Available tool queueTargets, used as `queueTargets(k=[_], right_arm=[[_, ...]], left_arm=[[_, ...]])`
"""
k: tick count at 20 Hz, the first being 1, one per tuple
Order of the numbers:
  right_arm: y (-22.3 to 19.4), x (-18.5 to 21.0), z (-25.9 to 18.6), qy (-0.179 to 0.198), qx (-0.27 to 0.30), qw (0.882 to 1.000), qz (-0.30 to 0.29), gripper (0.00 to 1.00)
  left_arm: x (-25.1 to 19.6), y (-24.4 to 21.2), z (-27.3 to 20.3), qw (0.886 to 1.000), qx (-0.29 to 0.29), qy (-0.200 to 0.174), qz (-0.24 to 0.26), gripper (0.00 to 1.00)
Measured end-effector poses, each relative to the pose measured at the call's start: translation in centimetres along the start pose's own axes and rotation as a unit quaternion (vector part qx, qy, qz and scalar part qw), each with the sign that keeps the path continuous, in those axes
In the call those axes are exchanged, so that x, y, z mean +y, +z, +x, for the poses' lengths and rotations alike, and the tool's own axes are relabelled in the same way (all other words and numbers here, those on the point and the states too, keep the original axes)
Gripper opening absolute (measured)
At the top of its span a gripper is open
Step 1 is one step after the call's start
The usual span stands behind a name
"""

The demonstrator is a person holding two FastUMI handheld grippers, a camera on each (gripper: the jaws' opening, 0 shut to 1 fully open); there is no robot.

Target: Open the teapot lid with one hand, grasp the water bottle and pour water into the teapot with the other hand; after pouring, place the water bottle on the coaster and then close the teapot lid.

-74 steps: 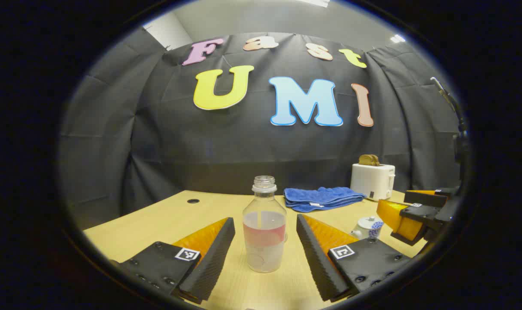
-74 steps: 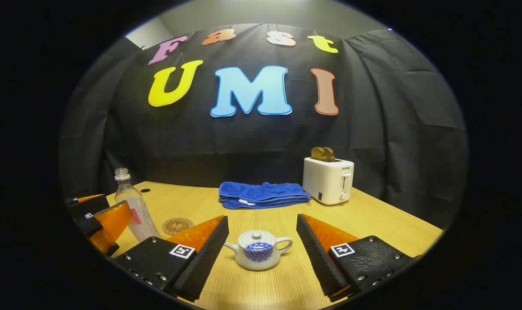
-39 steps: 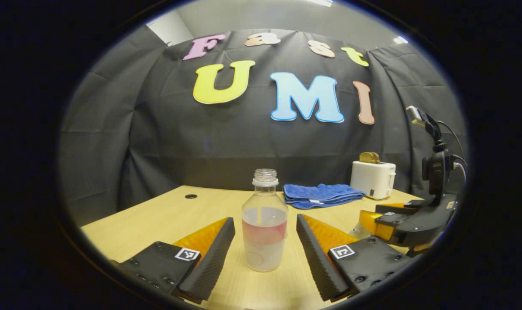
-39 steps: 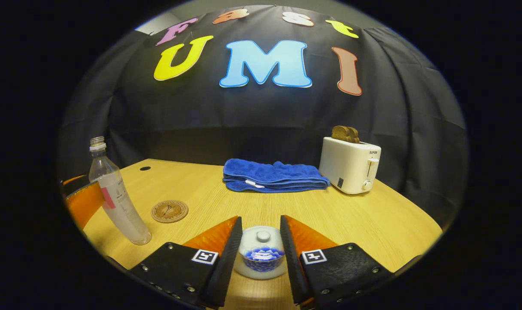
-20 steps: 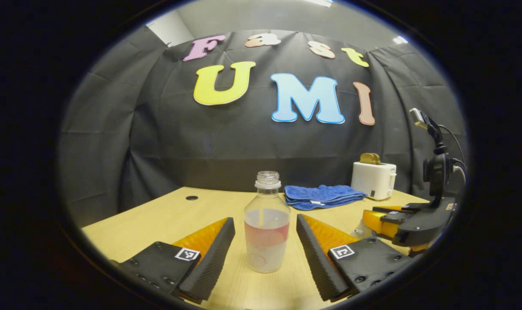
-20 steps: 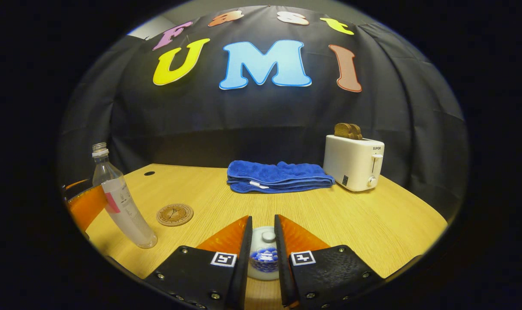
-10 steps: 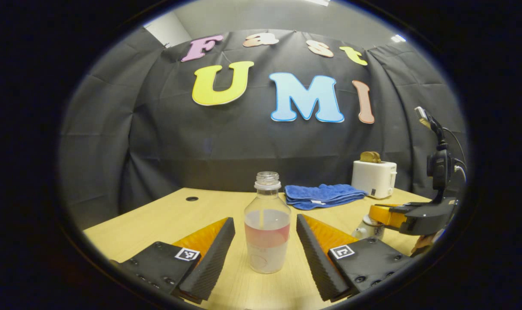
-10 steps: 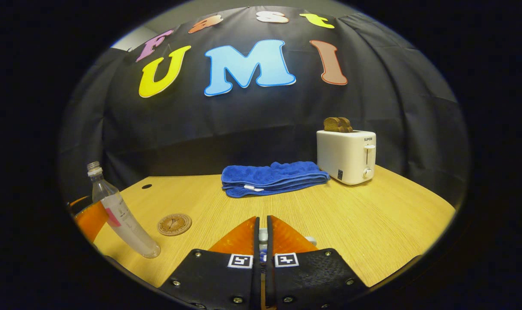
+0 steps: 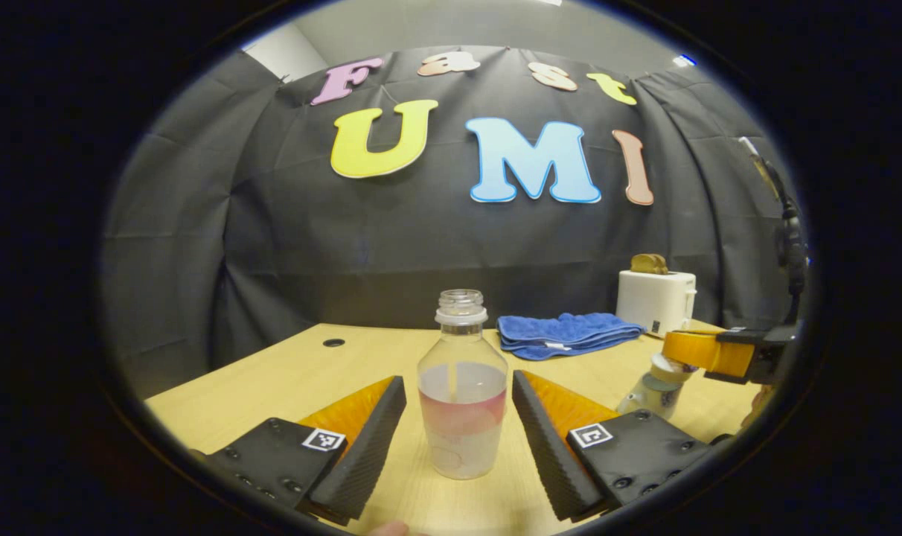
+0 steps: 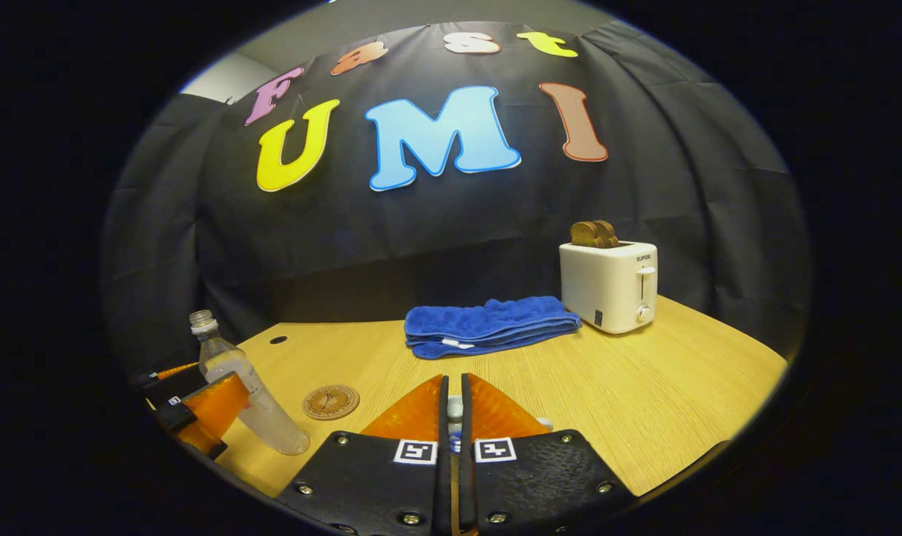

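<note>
Your right tool (image 10: 452, 417) stayed clamped on the teapot lid (image 10: 455, 406) and lifted it off the teapot (image 9: 653, 388). Your left tool (image 9: 458, 439) remained spread wide around the water bottle (image 9: 462, 394), not touching.

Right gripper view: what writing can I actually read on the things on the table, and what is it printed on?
"SUPOR": on the front of the white two-slot toaster.
Clear plastic water bottle: its label is too blurred to read.
Round brown coaster: its engraved design is too small to read.
Right gripper: square black-and-white markers behind the fingers, patterns rather than words.
</note>
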State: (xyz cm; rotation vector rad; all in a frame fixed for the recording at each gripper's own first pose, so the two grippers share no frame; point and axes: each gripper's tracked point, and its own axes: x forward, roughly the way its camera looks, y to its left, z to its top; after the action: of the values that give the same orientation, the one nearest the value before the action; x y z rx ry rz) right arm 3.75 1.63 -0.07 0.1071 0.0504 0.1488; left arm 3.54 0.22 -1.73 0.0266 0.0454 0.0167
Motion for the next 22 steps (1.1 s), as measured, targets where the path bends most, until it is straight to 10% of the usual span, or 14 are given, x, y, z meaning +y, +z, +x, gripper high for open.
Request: queueTargets(k=[16,22], right_arm=[[2.7,-1.3,-2.3,0.001,-0.035,0.999,0.002,0.04],[2.8,-2.6,-2.7,-0.008,-0.041,0.999,0.012,0.04]], left_arm=[[-1.4,-1.9,2.9,0.999,0.029,-0.028,0.020,0.83],[-1.0,1.3,3.2,0.995,-0.003,-0.023,0.097,0.83]])
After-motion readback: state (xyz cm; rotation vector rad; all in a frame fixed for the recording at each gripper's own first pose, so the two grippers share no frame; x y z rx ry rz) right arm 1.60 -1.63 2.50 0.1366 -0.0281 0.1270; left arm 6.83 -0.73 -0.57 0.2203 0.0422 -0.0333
